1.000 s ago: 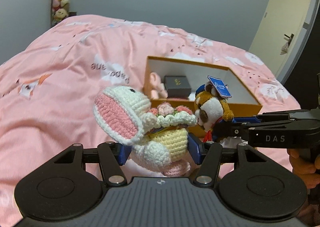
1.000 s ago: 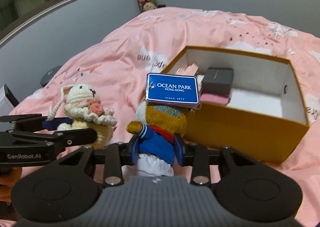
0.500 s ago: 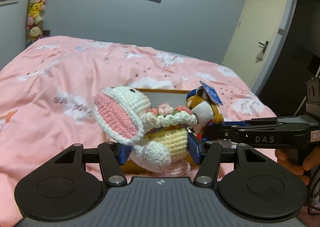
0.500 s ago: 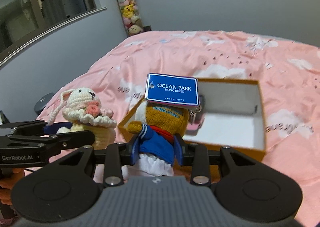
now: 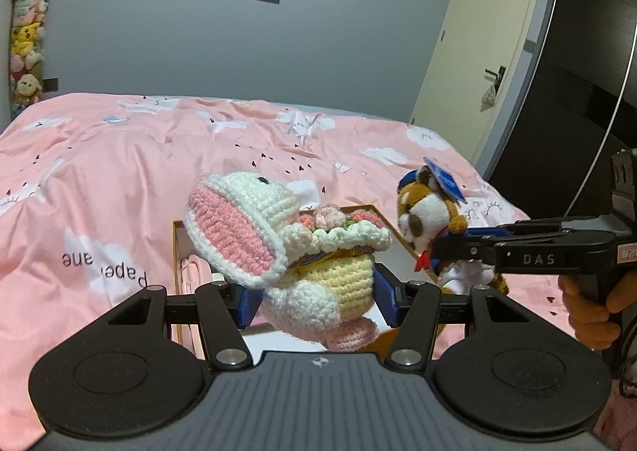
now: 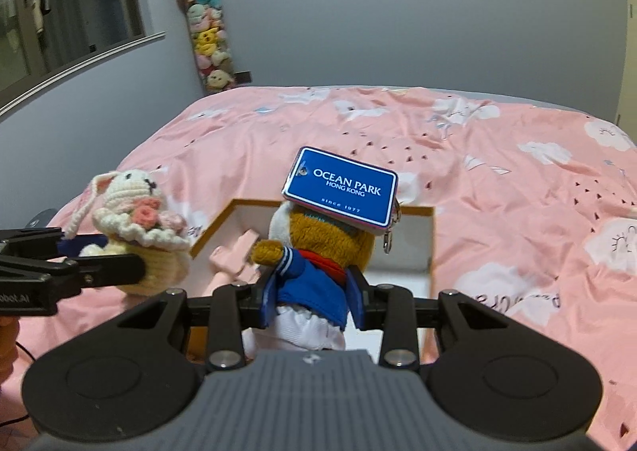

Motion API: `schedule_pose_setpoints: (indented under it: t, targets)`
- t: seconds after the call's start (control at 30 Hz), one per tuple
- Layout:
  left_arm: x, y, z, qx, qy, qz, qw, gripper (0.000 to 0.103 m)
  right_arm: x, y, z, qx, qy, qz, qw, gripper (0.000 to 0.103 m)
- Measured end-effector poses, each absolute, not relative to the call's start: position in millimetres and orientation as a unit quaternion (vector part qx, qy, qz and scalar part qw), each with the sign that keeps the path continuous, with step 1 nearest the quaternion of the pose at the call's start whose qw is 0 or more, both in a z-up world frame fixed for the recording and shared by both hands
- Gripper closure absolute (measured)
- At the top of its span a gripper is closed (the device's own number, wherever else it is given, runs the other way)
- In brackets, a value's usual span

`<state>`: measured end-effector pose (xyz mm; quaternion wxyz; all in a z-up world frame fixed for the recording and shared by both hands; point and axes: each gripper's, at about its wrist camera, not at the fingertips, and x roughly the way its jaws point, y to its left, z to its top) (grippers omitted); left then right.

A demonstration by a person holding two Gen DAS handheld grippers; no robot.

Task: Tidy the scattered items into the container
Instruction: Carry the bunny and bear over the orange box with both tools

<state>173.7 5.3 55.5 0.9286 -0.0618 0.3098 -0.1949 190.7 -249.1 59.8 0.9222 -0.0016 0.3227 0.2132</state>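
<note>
My left gripper is shut on a crocheted white and pink bunny and holds it in the air above the near edge of the orange box. It shows in the right wrist view too. My right gripper is shut on a brown plush toy in a blue sailor top with a blue Ocean Park tag, held above the box. A pink item lies inside the box.
The box sits on a bed with a pink cloud-print cover. A column of stuffed toys hangs in the far corner. A door stands right of the bed.
Both grippers have risen and moved forward with their toys; the box now sits lower and closer under them. Both grips are unchanged.
</note>
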Motion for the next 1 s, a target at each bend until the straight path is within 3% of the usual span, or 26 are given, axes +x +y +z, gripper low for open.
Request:
schedule_pose_setpoints:
  t: [0.33,1.0]
  targets:
    - [241.9,-21.6,25.0,-0.048,0.366,-0.251,0.895,0.037,238.1,-253.3,38.5,-0.001,0.357,0.218,0.908,0.064]
    - [321.0,-81.2,-57.0,0.087,0.439,-0.343,0.826,0.037,312.4,-237.7,-17.3,-0.075,0.417,0.190,0.886,0.064]
